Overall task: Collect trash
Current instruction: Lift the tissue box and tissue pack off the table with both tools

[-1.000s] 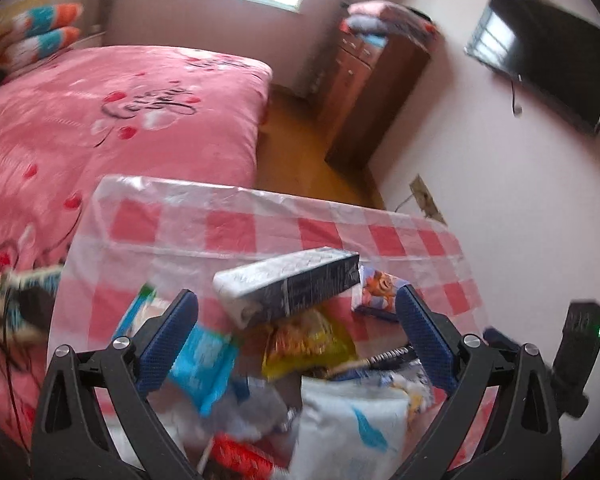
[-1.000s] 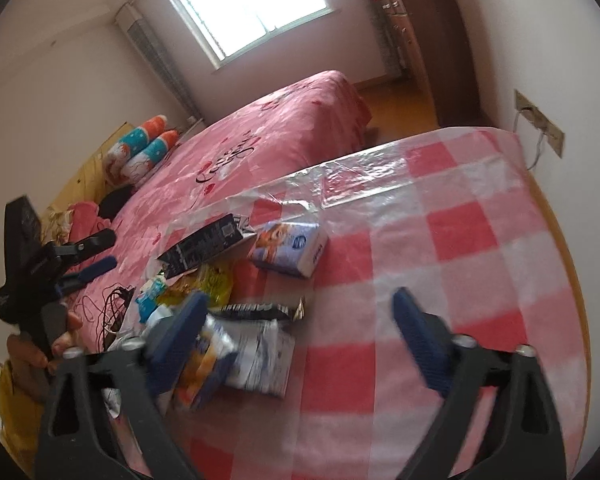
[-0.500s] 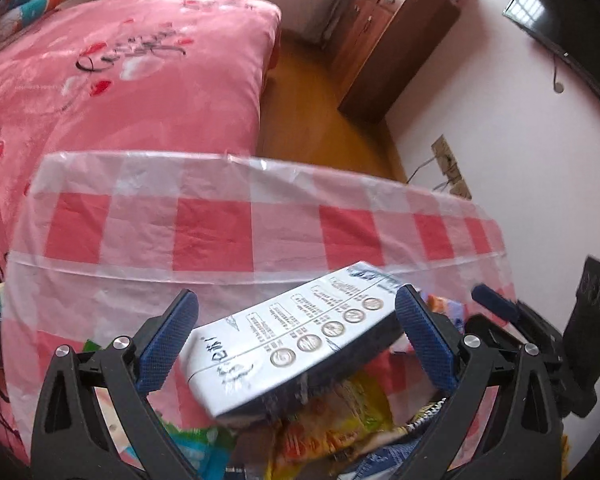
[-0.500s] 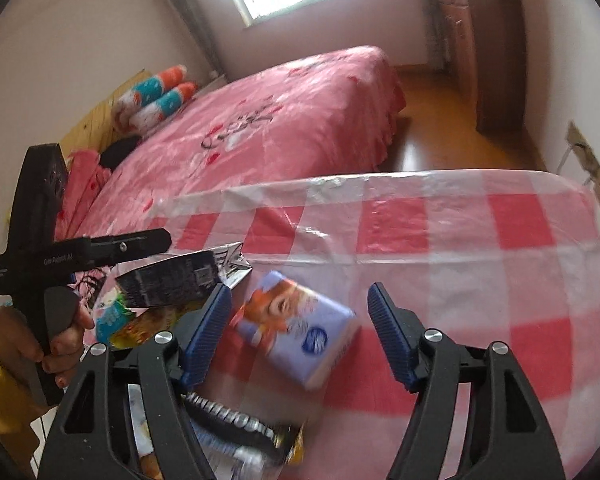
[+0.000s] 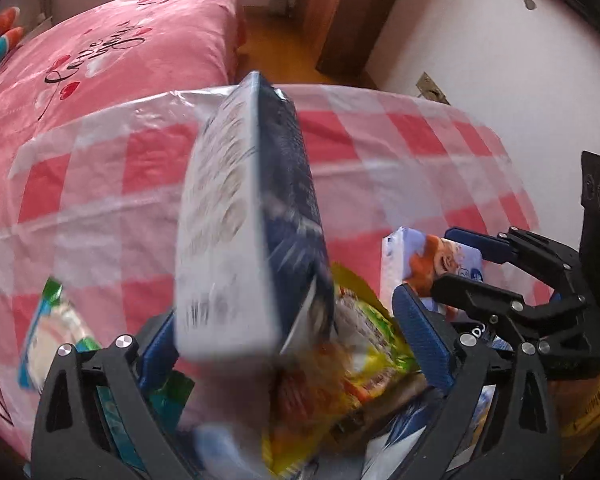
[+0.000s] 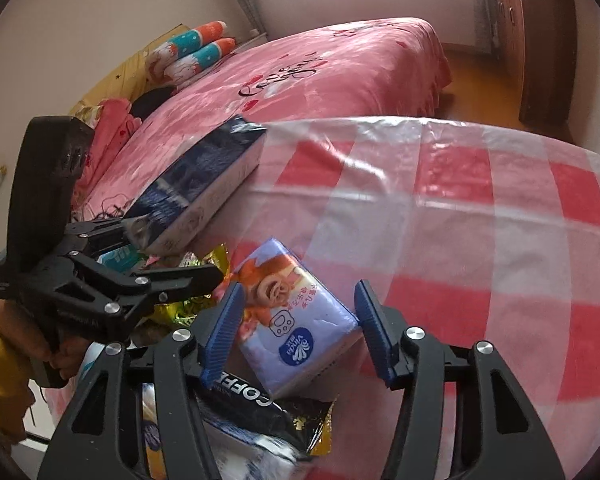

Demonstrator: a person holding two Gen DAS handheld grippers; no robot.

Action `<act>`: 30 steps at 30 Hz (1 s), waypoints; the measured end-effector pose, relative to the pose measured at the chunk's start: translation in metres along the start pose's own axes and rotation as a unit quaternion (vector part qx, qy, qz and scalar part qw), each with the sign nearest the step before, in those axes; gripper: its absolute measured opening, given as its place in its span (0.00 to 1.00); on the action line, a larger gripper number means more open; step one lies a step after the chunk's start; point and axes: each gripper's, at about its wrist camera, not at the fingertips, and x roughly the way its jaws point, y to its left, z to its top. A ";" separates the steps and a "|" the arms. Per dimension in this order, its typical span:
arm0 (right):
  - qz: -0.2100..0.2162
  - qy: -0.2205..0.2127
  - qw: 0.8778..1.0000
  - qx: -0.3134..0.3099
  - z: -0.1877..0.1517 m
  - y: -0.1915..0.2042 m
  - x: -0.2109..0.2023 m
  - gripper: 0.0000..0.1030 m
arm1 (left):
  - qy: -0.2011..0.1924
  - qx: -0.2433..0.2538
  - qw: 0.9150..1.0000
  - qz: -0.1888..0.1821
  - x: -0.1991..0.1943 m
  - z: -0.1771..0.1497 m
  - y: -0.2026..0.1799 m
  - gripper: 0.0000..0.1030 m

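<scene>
two grippers busy: your left gripper (image 5: 288,344) is clamped on the light, stiff carton (image 5: 248,216) above the table (image 6: 480,216), your right gripper (image 6: 296,332) is open around the soft tissue pack (image 6: 296,320), so squeeze its long sides gently.

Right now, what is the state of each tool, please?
Left tool: cannot be told; the dark box stands tilted between its fingers.
Right tool: open around the tissue pack.
</scene>
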 end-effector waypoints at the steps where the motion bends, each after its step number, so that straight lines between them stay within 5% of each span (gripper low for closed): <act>1: 0.003 0.001 1.000 0.001 -0.005 0.001 -0.004 0.56 | 0.001 0.001 1.000 -0.005 -0.003 -0.006 -0.002 0.93; 9: 0.016 0.003 1.000 -0.001 -0.054 0.015 -0.033 0.56 | 0.011 0.009 0.999 -0.053 -0.020 -0.045 -0.025 0.91; 13: 0.007 -0.002 1.000 0.003 -0.070 0.018 -0.045 0.56 | -0.010 0.014 0.999 -0.042 -0.035 -0.053 -0.029 0.91; 16: -0.003 -0.019 1.000 0.000 -0.075 0.020 -0.057 0.59 | -0.041 -0.002 0.999 -0.036 -0.055 -0.050 -0.019 0.91; 18: -0.011 -0.036 0.999 -0.004 -0.074 0.025 -0.064 0.74 | -0.067 -0.014 0.997 -0.018 -0.066 -0.041 -0.010 0.91; 20: -0.019 -0.047 0.999 -0.011 -0.073 0.029 -0.068 0.79 | -0.079 -0.028 0.996 -0.007 -0.066 -0.030 0.002 0.91; 24: -0.028 -0.046 0.998 -0.021 -0.066 0.029 -0.062 0.84 | -0.067 -0.063 0.996 0.024 -0.043 -0.003 0.028 0.91; 30: -0.007 -0.029 0.999 -0.019 -0.064 0.023 -0.050 0.84 | -0.040 -0.095 0.995 -0.005 -0.010 0.010 0.040 0.91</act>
